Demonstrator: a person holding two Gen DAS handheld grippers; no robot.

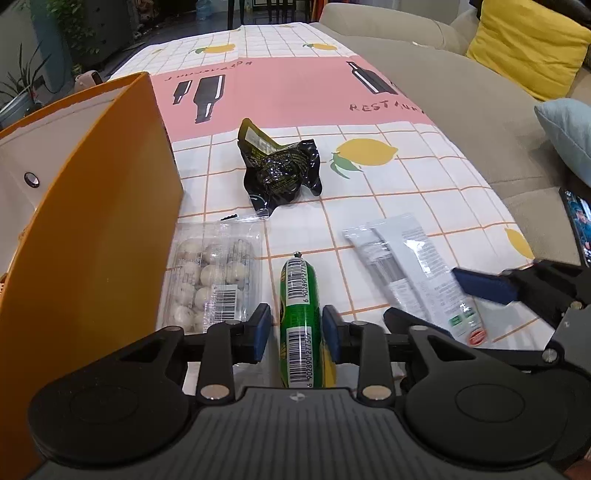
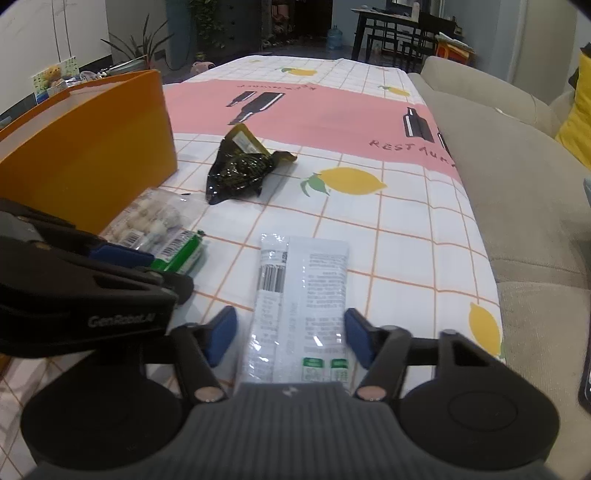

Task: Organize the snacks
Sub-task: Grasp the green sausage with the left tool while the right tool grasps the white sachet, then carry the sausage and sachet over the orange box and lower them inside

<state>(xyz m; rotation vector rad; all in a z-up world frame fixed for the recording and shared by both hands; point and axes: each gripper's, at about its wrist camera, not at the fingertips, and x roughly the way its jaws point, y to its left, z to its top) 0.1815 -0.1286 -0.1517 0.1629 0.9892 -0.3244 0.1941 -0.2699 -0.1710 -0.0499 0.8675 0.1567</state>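
Note:
A green sausage stick (image 1: 299,291) with barcodes lies on the lemon-print tablecloth (image 1: 406,192). My left gripper (image 1: 296,332) straddles it; the right pad touches it and a sliver of cloth shows at the left pad, so the jaws are open. A white flat packet (image 2: 303,280) lies between the pads of my right gripper (image 2: 290,339), which is open with a gap on the left side. The same packet (image 1: 417,266) shows in the left wrist view. A crumpled black pouch (image 1: 280,170) sits farther back. A clear tray of pale round snacks (image 1: 210,280) lies by the orange box (image 1: 103,221).
The orange box stands open along the left edge of the table. A beige sofa (image 1: 480,122) with a yellow cushion (image 1: 524,44) runs along the right side. A phone (image 1: 578,229) lies on the sofa. Plants and a dark dining table (image 2: 391,33) stand beyond.

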